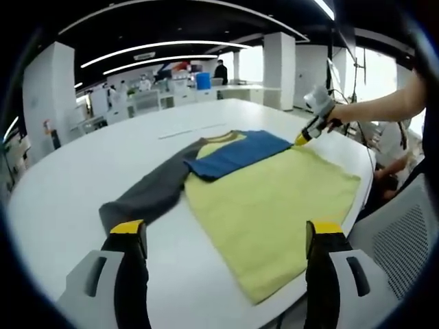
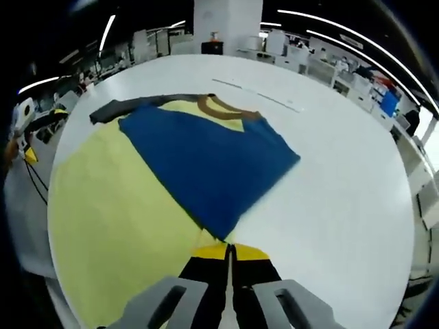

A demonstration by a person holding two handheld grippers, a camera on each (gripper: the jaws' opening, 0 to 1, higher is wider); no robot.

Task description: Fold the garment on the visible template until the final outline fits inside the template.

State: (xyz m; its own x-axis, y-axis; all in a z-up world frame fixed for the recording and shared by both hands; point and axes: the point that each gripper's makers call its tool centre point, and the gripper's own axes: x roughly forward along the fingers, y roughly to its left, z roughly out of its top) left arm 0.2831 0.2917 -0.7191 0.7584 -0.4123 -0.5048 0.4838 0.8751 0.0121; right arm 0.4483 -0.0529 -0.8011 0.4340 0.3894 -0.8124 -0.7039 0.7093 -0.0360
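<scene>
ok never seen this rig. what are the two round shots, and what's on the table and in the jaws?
No robot here: a person carries a two-jaw tool in each hand, each with a fisheye camera looking along its jaws.

In the left gripper view, the left tool stands open over the white table, holding nothing. The right tool, in the person's hand, shows beyond the garment.

In the right gripper view, the right tool is shut on the blue sleeve, folded across the yellow body of the shirt. The grey sleeve still lies spread out.
</scene>
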